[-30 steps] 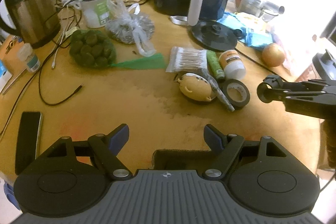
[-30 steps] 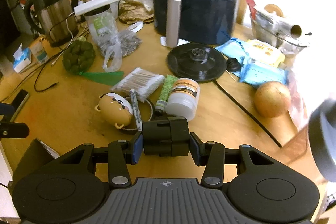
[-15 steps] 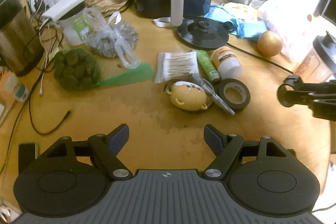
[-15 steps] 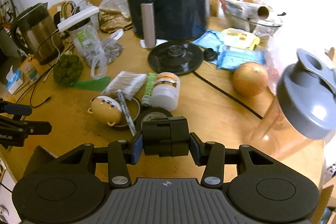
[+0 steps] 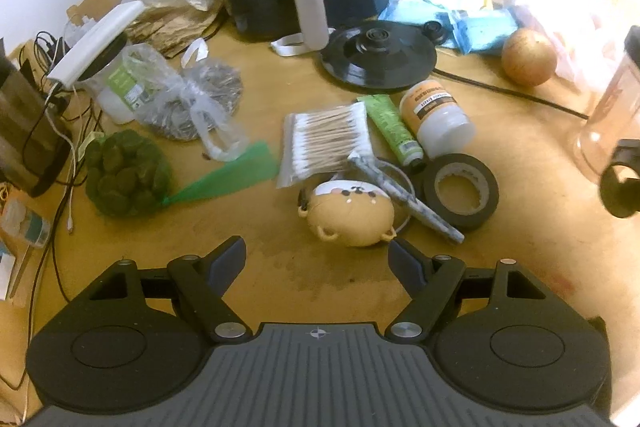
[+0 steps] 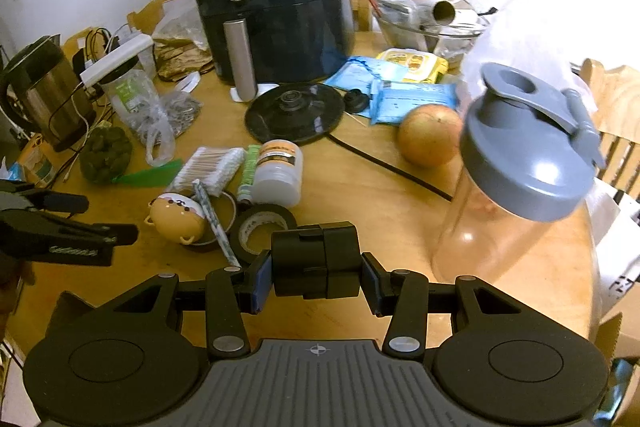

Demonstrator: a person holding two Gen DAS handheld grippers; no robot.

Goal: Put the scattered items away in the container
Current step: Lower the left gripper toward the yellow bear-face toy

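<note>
The black block [image 6: 314,259] is gripped between the pads of the right gripper [image 6: 316,277], as a second ago, its long axis lying across the fingers above the counter [image 6: 360,195]. The left gripper [image 5: 318,261], spread and empty, has been brought closer to the yellow plush toy [image 5: 350,215], beside the black tape roll [image 5: 460,189].

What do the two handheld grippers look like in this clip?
Both are alike: the left gripper and right gripper have black linkage arms with silver pivot pins, blue finger pads, round black side housings and a ribbed grey base bearing a small crosshair mark.
</note>
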